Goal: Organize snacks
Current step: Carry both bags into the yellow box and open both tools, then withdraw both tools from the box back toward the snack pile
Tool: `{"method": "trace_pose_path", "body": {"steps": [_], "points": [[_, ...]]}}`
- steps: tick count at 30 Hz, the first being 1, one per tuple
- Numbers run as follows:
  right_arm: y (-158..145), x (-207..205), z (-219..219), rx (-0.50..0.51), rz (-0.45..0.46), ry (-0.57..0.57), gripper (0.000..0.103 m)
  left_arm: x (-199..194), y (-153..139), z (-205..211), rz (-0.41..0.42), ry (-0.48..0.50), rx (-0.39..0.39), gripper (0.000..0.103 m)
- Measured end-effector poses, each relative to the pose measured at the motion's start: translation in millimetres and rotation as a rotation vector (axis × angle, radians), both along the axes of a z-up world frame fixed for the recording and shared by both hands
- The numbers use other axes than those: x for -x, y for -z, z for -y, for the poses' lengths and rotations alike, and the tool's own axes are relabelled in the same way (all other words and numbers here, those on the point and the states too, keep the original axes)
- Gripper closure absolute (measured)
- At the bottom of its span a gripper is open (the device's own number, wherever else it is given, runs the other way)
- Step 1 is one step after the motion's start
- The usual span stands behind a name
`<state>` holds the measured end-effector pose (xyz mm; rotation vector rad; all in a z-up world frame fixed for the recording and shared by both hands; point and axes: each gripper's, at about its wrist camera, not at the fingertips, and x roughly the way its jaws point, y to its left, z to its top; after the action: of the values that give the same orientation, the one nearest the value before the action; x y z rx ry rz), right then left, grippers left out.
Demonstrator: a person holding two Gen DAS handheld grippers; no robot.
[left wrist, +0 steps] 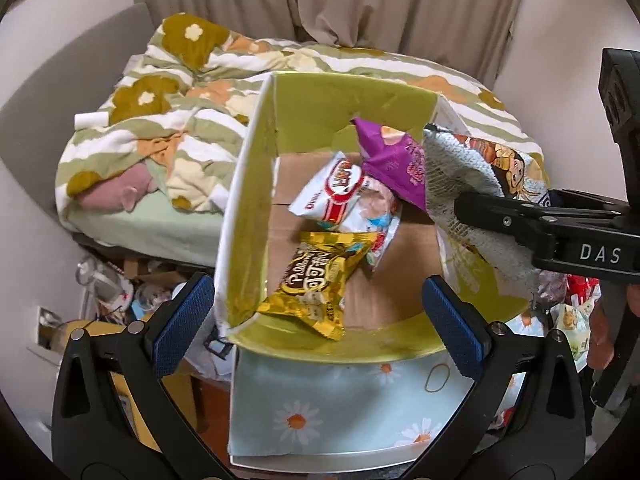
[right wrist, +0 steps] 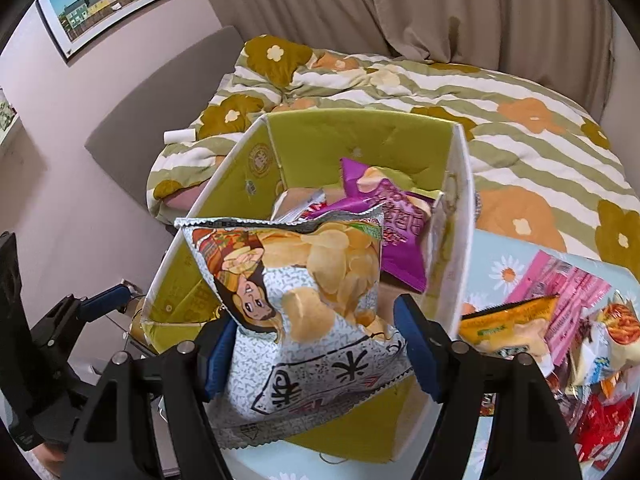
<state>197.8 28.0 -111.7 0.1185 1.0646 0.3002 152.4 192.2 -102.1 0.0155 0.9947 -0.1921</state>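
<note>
Right gripper (right wrist: 316, 354): clamped on the chip bag (right wrist: 304, 300), holding it above the box's near right corner.
Left gripper (left wrist: 316, 316): fingers spread wide, nothing between them, at the box's near wall.
Box (left wrist: 256, 184): green inside, holds a yellow packet (left wrist: 316, 284), a white packet (left wrist: 344, 192) and a purple packet (left wrist: 396, 160).
Loose snacks (right wrist: 560, 320): piled on the table right of the box.
</note>
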Motion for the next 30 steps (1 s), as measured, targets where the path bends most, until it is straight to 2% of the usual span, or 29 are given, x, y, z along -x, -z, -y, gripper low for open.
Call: {"method": "trace_pose_path", "body": {"steps": [7,9,10,11,14,21,30], "points": [[18,-7,-6,0.003,-0.039,-0.019,0.028,-6,13,0,-0.030,-0.017,-0.002,0.000],[23,-8,-3,-0.005,-0.041,-0.008,0.016,-7,17,3,-0.038,-0.017,-0.008,0.000],[24,-7,0,-0.014,-0.028,-0.001,0.004,-7,19,4,-0.041,-0.018,-0.010,0.000],[24,-6,1,-0.016,-0.015,0.002,0.000,-7,20,4,-0.044,-0.019,-0.009,0.000],[22,-3,5,-0.004,0.024,0.006,0.000,-5,23,5,-0.053,-0.024,-0.003,0.000],[17,0,16,-0.011,0.017,0.006,0.000,2,18,8,-0.051,-0.034,-0.001,0.000],[-21,22,22,-0.010,0.087,0.001,0.000,19,-19,18,0.006,-0.014,0.005,0.000]]}}
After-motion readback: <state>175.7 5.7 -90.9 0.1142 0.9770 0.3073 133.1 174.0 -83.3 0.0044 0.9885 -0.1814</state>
